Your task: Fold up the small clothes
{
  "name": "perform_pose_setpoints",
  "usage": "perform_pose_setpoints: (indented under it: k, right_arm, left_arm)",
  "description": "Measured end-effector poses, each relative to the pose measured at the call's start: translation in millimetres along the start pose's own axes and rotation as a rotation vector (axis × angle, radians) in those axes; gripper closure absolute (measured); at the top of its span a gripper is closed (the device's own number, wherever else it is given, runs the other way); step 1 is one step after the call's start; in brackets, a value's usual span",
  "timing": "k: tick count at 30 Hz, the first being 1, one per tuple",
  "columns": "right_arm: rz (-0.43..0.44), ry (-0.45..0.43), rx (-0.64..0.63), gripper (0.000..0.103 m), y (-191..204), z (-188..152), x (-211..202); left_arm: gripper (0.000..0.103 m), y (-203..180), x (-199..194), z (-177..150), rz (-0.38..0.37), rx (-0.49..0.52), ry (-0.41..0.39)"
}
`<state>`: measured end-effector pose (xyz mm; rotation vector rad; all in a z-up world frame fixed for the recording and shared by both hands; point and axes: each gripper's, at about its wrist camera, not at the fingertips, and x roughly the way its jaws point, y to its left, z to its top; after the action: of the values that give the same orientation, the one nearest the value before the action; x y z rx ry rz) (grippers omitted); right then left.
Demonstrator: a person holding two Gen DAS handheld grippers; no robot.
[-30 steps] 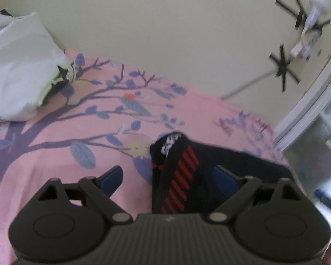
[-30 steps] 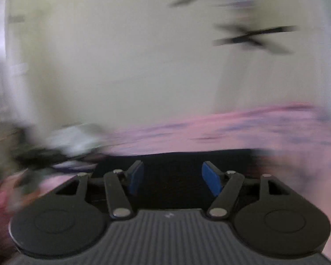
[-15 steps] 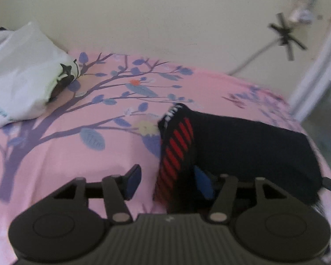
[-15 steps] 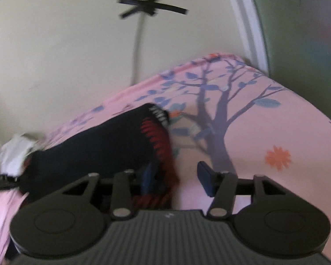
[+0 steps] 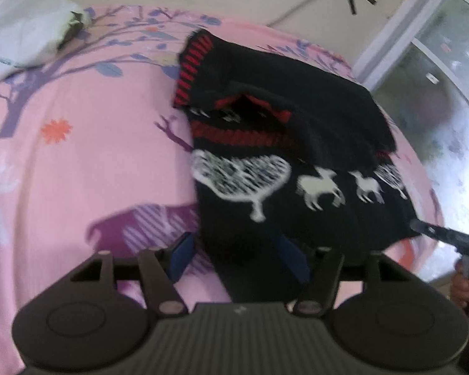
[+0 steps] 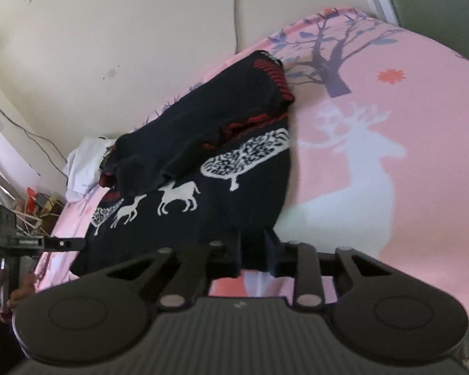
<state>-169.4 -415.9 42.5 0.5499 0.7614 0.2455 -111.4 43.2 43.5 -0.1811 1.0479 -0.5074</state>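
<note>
both claws close on the near hem: right gripper (image 6: 253, 254) pinches the sweater (image 6: 203, 168), left gripper (image 5: 237, 261) straddles it; its long axis runs away toward the far wall.

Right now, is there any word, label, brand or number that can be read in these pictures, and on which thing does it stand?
None can be read.
White plastic bag: small bluish print near its lower edge, too blurred to read.
Black sweater: only white tree and deer figures, no letters.
Pink bedsheet: only tree, flower and deer pictures.
</note>
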Motion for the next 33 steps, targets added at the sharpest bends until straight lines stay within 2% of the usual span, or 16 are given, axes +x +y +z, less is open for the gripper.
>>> perform_pose_setpoints:
  k: [1, 5, 8, 11, 12, 13, 14, 15, 17, 20, 23, 27, 29, 30, 32, 33]
  right_arm:
    - [0.012, 0.008, -0.002, 0.090, 3.3, 1.9, 0.5]
    - [0.077, -0.056, 0.004, 0.093, 9.2, 26.6, -12.1]
    - [0.103, -0.165, 0.008, 0.094, 12.8, 68.9, -16.5]
    - [0.086, -0.237, 0.023, 0.094, 14.1, 115.9, 4.9]
    - [0.071, -0.253, 0.045, 0.094, 12.9, 130.8, 19.7]
    - [0.042, -0.276, 0.056, 0.092, 11.4, 143.0, 37.0]
    - [-0.027, -0.300, 0.042, 0.077, 12.9, 152.2, 54.4]
    - [-0.107, -0.300, 0.020, 0.045, 13.6, 157.6, 68.2]
    - [-0.174, -0.296, 0.004, 0.043, 13.1, 158.3, 78.7]
    - [-0.084, -0.342, -0.012, 0.045, 19.0, 142.8, 60.3]
    - [-0.017, -0.343, -0.133, 0.051, 51.4, 127.2, 52.3]
    - [0.081, -0.241, -0.283, 0.067, 95.9, 108.3, 79.9]
    - [0.062, -0.164, -0.340, 0.078, 104.8, 98.4, 106.0]
    - [0.021, -0.138, -0.350, 0.089, 101.4, 93.8, 116.1]
    - [-0.109, -0.109, -0.355, 0.091, 77.7, 87.6, 132.0]
    - [-0.078, -0.149, -0.318, 0.094, 59.3, 84.9, 126.1]
  left_arm:
    - [0.094, -2.1, 1.3, -2.5, -0.026, -0.002, 0.020]
    - [0.093, 4.9, -11.5, 3.7, -0.125, -0.089, -0.031]
    - [0.093, 19.3, -28.7, 29.5, -0.226, -0.197, -0.139]
    - [0.093, 32.3, -30.3, 68.5, -0.236, -0.288, -0.241]
    - [0.087, 40.9, -24.5, 80.8, -0.218, -0.346, -0.259]
    - [0.065, 48.2, -16.7, 89.6, -0.178, -0.409, -0.273]
    - [0.051, 56.5, -6.3, 98.1, -0.104, -0.465, -0.268]
    - [0.042, 63.3, 0.4, 100.9, -0.058, -0.503, -0.257]
    - [0.043, 73.4, 6.1, 94.8, -0.096, -0.551, -0.234]
    - [0.043, 65.2, -6.0, 81.5, -0.136, -0.496, -0.262]
    - [0.044, 33.0, -15.9, 89.5, -0.160, -0.349, -0.296]
    - [0.046, -23.5, 1.9, 105.7, -0.174, -0.111, -0.294]
    - [0.047, -37.3, 23.2, 107.3, -0.141, -0.043, -0.275]
    - [0.051, -38.5, 35.5, 108.0, -0.113, -0.025, -0.256]
    - [0.068, -30.0, 62.9, 107.2, 0.021, -0.028, -0.181]
    - [0.082, -18.7, 71.6, 103.9, 0.068, -0.053, -0.142]
